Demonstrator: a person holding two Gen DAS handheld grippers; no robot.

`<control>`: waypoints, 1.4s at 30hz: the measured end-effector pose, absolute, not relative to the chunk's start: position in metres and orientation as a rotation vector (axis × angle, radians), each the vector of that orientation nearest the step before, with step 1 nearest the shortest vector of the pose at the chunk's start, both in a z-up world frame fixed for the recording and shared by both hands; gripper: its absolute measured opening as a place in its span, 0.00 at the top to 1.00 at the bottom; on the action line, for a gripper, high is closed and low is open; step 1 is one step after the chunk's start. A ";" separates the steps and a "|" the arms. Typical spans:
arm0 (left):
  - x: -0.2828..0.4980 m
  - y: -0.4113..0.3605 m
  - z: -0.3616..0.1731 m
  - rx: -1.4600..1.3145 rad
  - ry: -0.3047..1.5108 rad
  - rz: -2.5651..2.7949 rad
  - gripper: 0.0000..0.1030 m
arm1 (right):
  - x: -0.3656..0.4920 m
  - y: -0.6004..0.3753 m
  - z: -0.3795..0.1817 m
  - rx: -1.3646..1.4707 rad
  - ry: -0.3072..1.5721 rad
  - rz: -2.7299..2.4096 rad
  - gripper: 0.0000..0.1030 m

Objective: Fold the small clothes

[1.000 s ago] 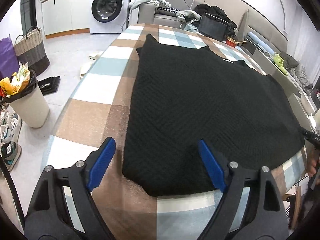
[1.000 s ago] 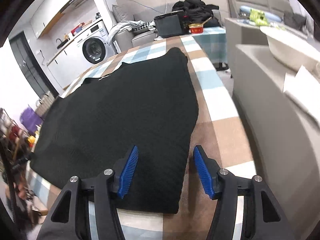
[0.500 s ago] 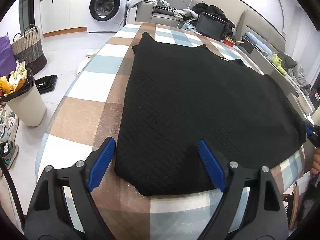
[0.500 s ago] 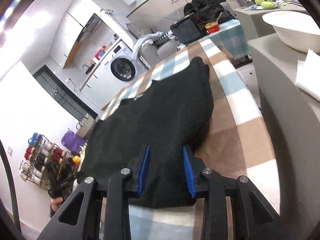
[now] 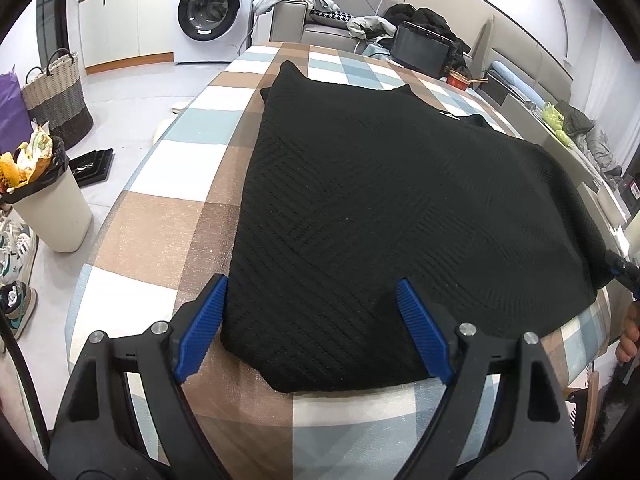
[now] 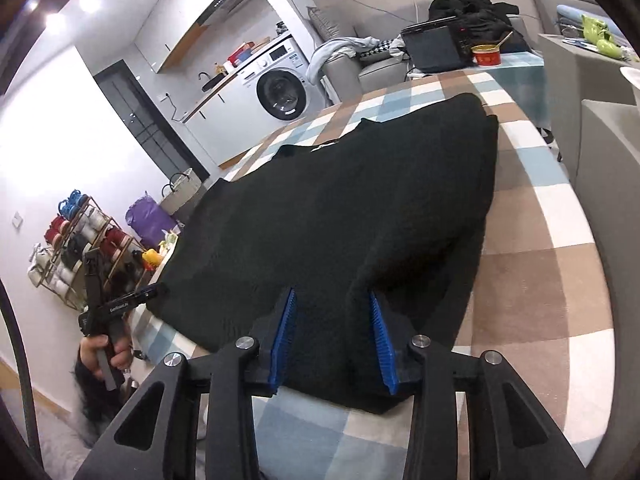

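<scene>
A black knitted garment (image 5: 380,200) lies spread flat over the checked table (image 5: 160,240). My left gripper (image 5: 312,330) stands open over its near left corner, and the cloth lies flat between the wide blue pads. In the right wrist view my right gripper (image 6: 332,336) has the near right corner of the garment (image 6: 340,220) bunched between its pads, pulled up into a ridge off the table (image 6: 540,260). Its jaws are opening slightly while the pads still press the cloth. A hand (image 6: 100,354) holds the left gripper at the far corner.
A full waste bin (image 5: 48,200), a woven basket (image 5: 56,92) and shoes stand on the floor to the left. Past the table's far end are a dark screen (image 5: 420,50), a red bowl (image 6: 486,54) and a sofa. A grey counter (image 6: 608,160) runs along the right.
My right gripper narrowed onto the garment's near right corner and lifted it into a ridge while tilting up. The left gripper stayed open over the left corner.
</scene>
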State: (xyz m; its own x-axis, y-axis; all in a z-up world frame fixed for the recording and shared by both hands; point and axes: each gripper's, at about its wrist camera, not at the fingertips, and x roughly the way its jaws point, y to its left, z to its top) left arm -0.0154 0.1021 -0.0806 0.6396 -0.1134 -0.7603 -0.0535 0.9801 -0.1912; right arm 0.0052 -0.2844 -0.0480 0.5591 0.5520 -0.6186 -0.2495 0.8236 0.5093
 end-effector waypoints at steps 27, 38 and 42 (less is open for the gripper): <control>-0.014 0.094 -0.081 -0.220 0.877 -0.042 0.19 | 0.034 -0.341 -0.058 0.803 0.762 0.661 0.54; -0.013 0.090 -0.085 -0.211 0.871 -0.048 0.19 | 0.015 -0.386 -0.081 0.873 0.772 0.545 0.54; -0.013 0.090 -0.084 -0.205 0.872 -0.048 0.19 | 0.026 -0.393 -0.084 0.884 0.765 0.435 0.54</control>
State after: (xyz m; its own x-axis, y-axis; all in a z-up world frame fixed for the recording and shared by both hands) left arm -0.0127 0.0896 -0.0842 0.6433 -0.1253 -0.7553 -0.0417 0.9793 -0.1980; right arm 0.0263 -0.3932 -0.0843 0.6602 0.6273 -0.4131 -0.0341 0.5745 0.8178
